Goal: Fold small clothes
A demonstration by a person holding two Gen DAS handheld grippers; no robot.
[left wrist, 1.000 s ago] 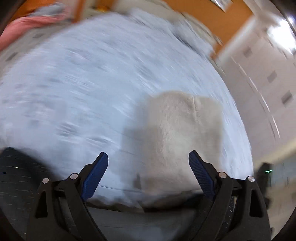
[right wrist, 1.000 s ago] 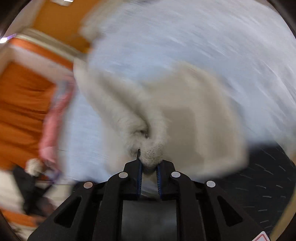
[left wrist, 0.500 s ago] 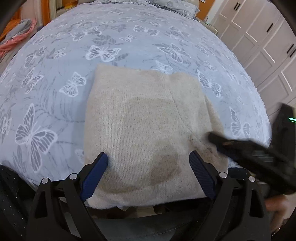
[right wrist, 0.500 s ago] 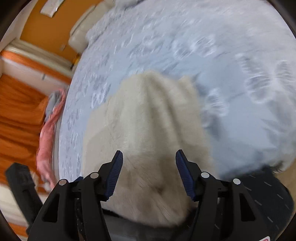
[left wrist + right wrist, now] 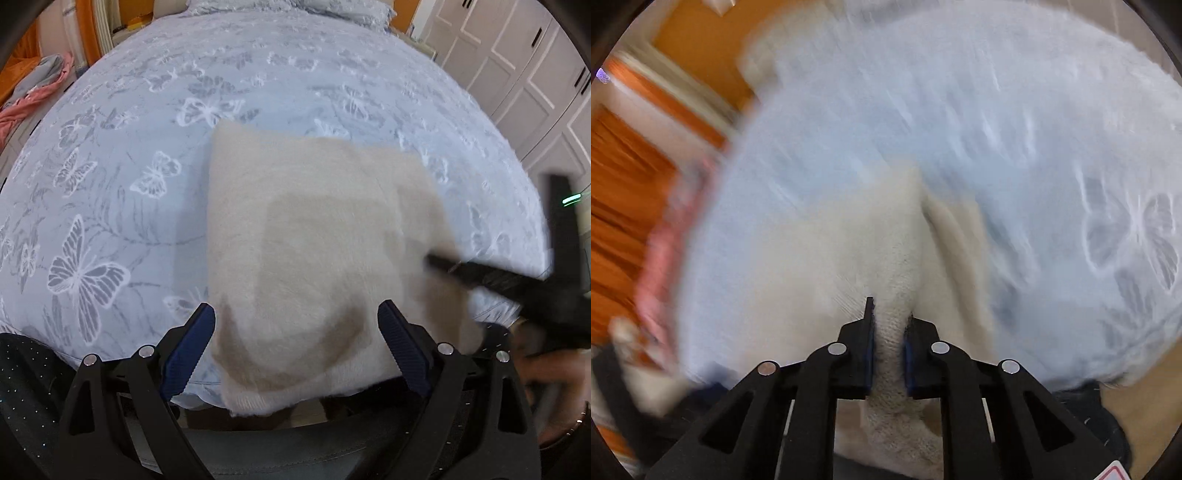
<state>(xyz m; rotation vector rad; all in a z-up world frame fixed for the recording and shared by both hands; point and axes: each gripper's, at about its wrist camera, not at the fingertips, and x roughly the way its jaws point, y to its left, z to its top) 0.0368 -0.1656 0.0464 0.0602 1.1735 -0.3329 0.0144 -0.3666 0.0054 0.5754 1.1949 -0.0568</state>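
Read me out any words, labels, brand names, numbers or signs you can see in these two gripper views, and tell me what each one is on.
No readable text in either view.
Sticker at the bottom edge of the right wrist view: only a red-outlined corner shows, cut off, nothing legible.
Butterfly bedspread: a printed pattern, no lettering.
Cream sweater: no label or tag visible.

Folded garment [image 5: 314, 251] on the bed [image 5: 129, 166], at its near edge, clothes pile [image 5: 33, 88] far left.

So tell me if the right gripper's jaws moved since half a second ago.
Yes. The right gripper has just been closing and now pinches the sweater lying on the bedspread.
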